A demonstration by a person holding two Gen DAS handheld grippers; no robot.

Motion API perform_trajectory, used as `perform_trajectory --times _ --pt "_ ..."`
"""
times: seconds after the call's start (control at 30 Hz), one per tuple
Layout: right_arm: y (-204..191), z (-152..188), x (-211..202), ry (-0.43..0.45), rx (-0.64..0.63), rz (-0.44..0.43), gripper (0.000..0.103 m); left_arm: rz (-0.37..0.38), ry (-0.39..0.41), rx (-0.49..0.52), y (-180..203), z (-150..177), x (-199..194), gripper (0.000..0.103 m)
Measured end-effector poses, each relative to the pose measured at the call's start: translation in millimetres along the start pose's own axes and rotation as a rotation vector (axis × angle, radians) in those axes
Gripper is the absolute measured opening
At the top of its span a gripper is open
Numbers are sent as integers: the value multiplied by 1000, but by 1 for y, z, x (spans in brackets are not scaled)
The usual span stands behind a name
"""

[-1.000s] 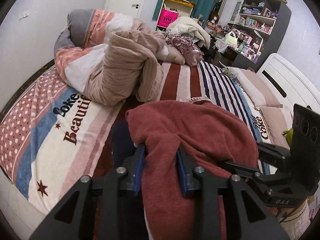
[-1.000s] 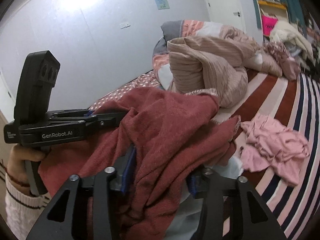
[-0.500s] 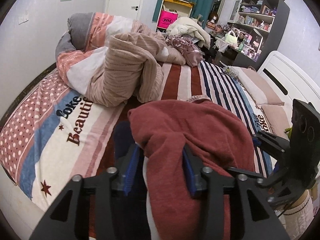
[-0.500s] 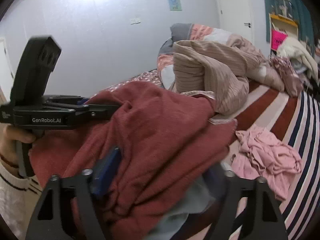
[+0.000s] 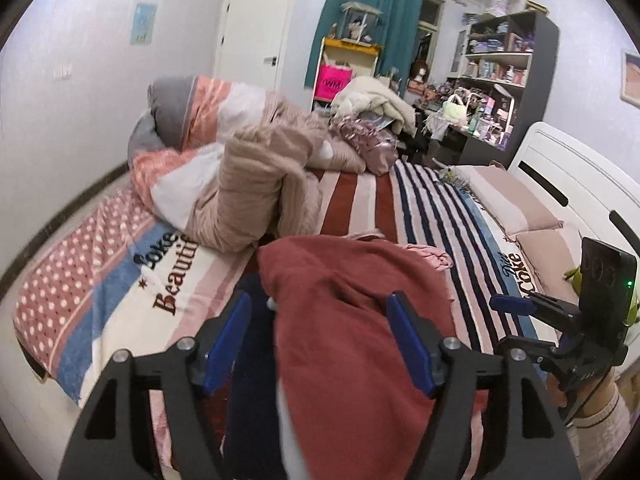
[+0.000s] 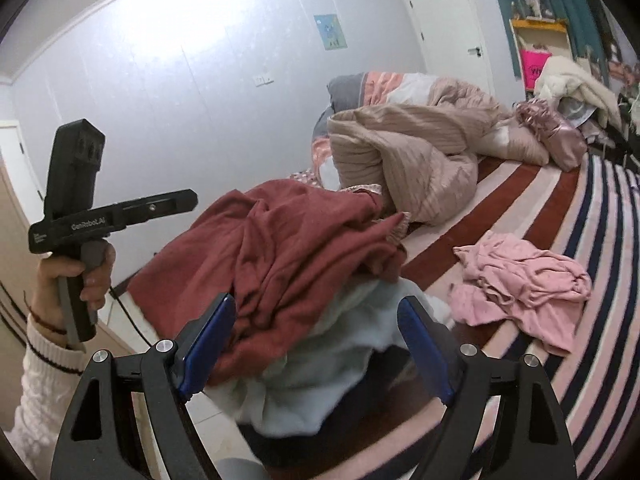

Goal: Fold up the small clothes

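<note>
A dark red garment lies folded on a pile at the bed's near edge, over a pale blue piece and a navy one. My left gripper straddles it and its jaws are opening; the left pad stands clear of the cloth and the right pad sits at its edge. My right gripper is open, with the pile's corner between its wide-spread pads. In each view the other gripper appears beside the pile: the right one and the left one, held by a hand.
A crumpled pink garment lies on the striped bedspread past the pile. A bundled beige quilt and pillows fill the bed's far left. Shelves and a cluttered desk stand behind, and a white headboard is on the right.
Both grippers were shut on the red garment and have spread their jaws and drawn back and up. The garment now rests on the pile.
</note>
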State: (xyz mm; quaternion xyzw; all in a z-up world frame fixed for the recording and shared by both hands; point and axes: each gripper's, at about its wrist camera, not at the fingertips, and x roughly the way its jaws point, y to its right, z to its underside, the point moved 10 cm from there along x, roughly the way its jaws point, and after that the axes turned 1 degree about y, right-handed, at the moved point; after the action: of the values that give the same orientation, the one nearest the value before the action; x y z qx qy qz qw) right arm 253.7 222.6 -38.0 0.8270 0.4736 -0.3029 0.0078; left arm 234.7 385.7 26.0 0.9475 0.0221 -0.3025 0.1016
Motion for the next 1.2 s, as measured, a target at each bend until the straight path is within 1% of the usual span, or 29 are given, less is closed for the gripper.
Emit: perform_trajectory --times 0.1,0.2,0.3,0.33,0.43,0.57,0.63,0.67,0.8,0.87,0.97,1.03,1.07,1.1,1.17,1.2 --pt "2 11 -29 31 -5 15 80 19 59 22 30 2 -24 73" --pt "9 27 -63 68 4 41 81 53 116 51 70 8 -45 78" --pt "19 47 -99 99 23 74 81 86 163 99 116 22 -63 81" --pt "25 56 -113 108 26 96 81 96 182 112 133 28 -68 84" --pt "38 74 -146 136 26 160 81 96 227 136 174 45 -77 87" --pt "58 104 -196 181 25 281 81 69 294 159 228 76 -81 92" --pt "67 119 -216 210 20 342 82 77 320 161 252 92 -81 100" --pt "72 129 -227 224 20 378 82 79 335 161 265 100 -79 102" --pt "86 156 -255 241 20 449 83 101 353 134 305 130 -67 102" --pt "90 166 -268 266 11 496 83 85 359 132 321 144 -58 102" --pt "98 178 -285 297 6 556 91 87 335 137 341 161 -42 102" --pt "101 186 -293 299 6 572 92 104 319 135 352 170 -32 102" --pt "103 189 -296 300 8 581 94 111 317 136 356 172 -29 102" --pt "105 191 -300 305 12 588 98 112 315 138 358 175 -26 102" --pt "107 195 -308 318 18 596 103 104 314 148 363 178 -21 102" --pt "108 197 -312 323 24 602 103 102 312 152 363 178 -19 102"
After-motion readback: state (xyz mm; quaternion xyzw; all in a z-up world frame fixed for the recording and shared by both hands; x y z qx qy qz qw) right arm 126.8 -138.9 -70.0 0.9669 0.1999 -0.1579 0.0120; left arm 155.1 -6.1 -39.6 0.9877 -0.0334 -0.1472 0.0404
